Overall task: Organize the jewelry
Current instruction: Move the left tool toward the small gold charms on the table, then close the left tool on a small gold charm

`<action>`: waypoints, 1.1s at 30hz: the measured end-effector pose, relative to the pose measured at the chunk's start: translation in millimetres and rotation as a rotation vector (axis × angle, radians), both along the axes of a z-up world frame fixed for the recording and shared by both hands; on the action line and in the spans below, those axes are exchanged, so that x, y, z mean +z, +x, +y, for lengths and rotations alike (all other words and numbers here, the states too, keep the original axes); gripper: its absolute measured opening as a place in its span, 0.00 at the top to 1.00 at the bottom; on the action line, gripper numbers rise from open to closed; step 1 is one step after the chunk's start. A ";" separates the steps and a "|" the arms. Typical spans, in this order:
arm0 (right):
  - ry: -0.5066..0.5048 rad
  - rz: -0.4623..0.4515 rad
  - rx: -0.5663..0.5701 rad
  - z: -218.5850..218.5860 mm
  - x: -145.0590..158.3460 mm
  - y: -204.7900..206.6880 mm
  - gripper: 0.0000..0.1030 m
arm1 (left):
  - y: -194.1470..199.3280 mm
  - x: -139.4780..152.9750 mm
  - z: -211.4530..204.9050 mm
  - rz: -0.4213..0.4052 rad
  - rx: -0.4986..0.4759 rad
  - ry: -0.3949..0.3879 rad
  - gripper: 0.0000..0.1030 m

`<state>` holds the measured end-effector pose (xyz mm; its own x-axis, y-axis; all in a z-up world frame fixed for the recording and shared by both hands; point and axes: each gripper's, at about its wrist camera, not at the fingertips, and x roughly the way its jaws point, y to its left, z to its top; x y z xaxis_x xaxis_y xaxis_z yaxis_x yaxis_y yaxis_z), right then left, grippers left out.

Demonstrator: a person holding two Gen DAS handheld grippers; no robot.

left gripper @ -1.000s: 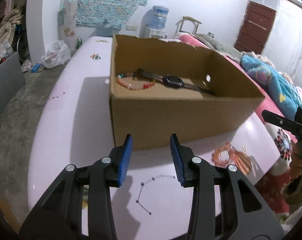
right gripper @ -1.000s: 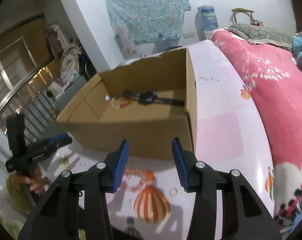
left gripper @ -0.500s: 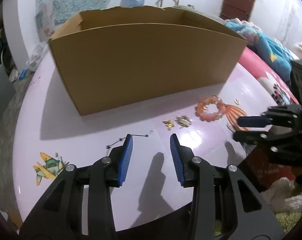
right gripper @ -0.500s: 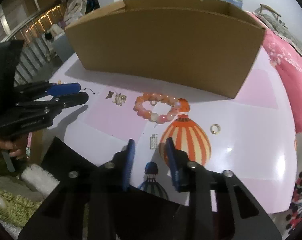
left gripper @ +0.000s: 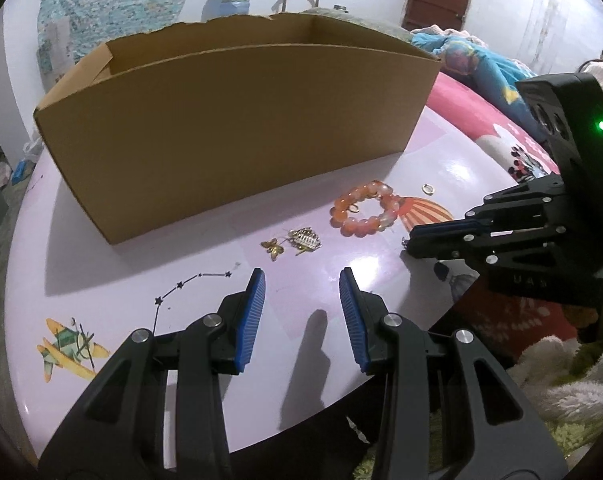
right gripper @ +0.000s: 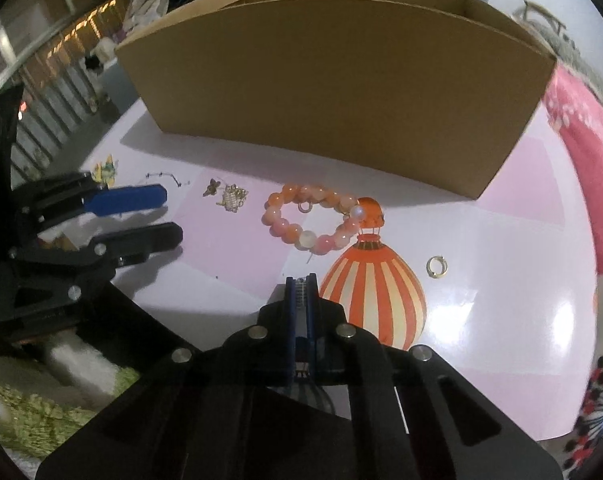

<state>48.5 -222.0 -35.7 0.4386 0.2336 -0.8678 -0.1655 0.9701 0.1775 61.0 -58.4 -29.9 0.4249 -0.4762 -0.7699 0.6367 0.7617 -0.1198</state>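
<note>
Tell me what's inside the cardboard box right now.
From both wrist views only the cardboard box outer front wall and a strip of its inner back wall show. The floor is covered by the front wall, so any contents cannot be seen. The bead bracelet lies outside, in front of it.

A glossy pale-pink table (left gripper: 101, 264) printed with cartoon pictures carries everything; a long open cardboard box (left gripper: 229, 128) stands on it, the landmark here; just in front of the box's near wall lies an orange-pink bead bracelet (left gripper: 366, 208), partly on a printed striped balloon (right gripper: 375, 292); left of the bracelet, also before the box, lie a small gold butterfly piece (left gripper: 273, 247) and a gold brooch-like piece (left gripper: 304, 237), close together; a small gold ring (left gripper: 428, 189) lies toward the box's right end.
</note>
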 end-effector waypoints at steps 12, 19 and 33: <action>0.140 -0.039 -0.077 -33.3 8.2 -8.0 0.95 | 7.0 0.0 -13.1 0.004 -0.020 0.051 0.72; 0.188 -0.035 -0.078 -32.1 -0.3 -3.7 0.95 | 18.2 -3.0 -27.8 0.011 -0.031 0.095 0.72; 0.239 -0.022 -0.075 -44.1 0.0 -6.3 0.95 | 30.6 -7.5 -41.2 0.005 -0.072 0.206 0.86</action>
<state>42.2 -266.1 -35.8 0.4807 0.3970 -0.7819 -0.1012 0.9108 0.4003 91.6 -99.5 -37.4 0.3913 -0.3382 -0.8559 0.6904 0.7228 0.0300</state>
